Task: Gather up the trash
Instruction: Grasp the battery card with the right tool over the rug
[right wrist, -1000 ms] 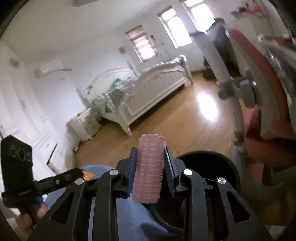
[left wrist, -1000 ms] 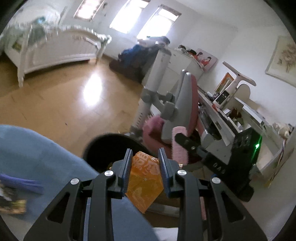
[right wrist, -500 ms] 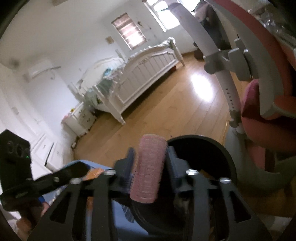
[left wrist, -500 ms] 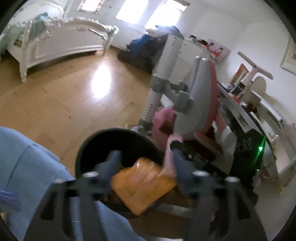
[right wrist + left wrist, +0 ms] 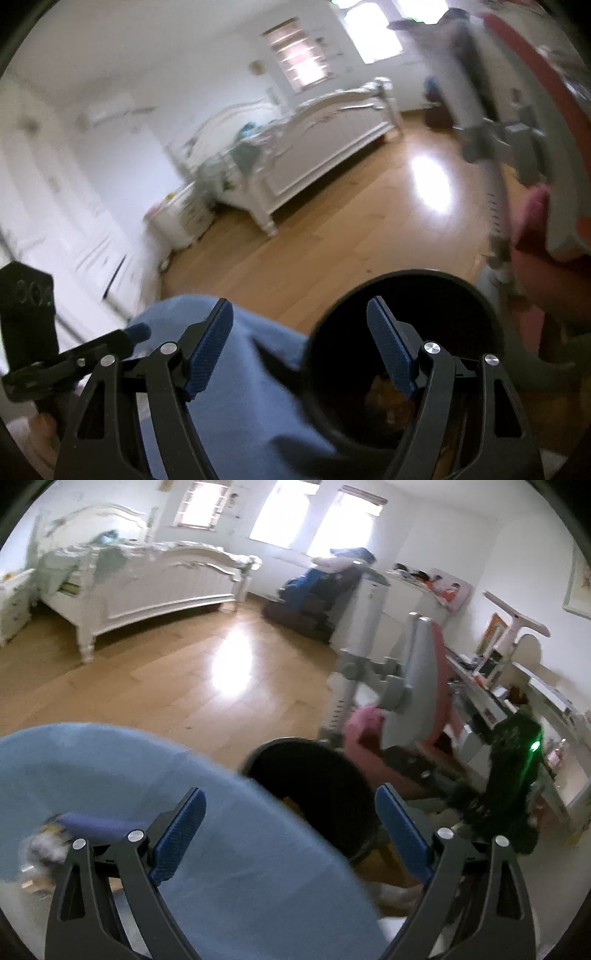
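A black round trash bin (image 5: 317, 794) stands on the wooden floor beside a blue cloth-covered surface (image 5: 110, 775). My left gripper (image 5: 291, 834) is open and empty, held above the bin's near rim. My right gripper (image 5: 299, 347) is open and empty over the same bin (image 5: 406, 332). An orange scrap (image 5: 384, 391) shows dimly inside the bin. More trash, a dark blue roll (image 5: 96, 827) and crumpled bits, lies on the blue cloth at the left. The left gripper also shows in the right wrist view (image 5: 74, 354).
A pink and grey chair (image 5: 413, 709) stands right behind the bin. A cluttered desk (image 5: 517, 709) runs along the right wall. A white bed (image 5: 140, 583) stands across the wooden floor (image 5: 184, 686). Dark bags (image 5: 314, 598) sit under the windows.
Both grippers have opened. The orange wrapper left my left gripper and the pink hair roller left my right gripper; both are gone from between the fingers. Both cameras have moved.
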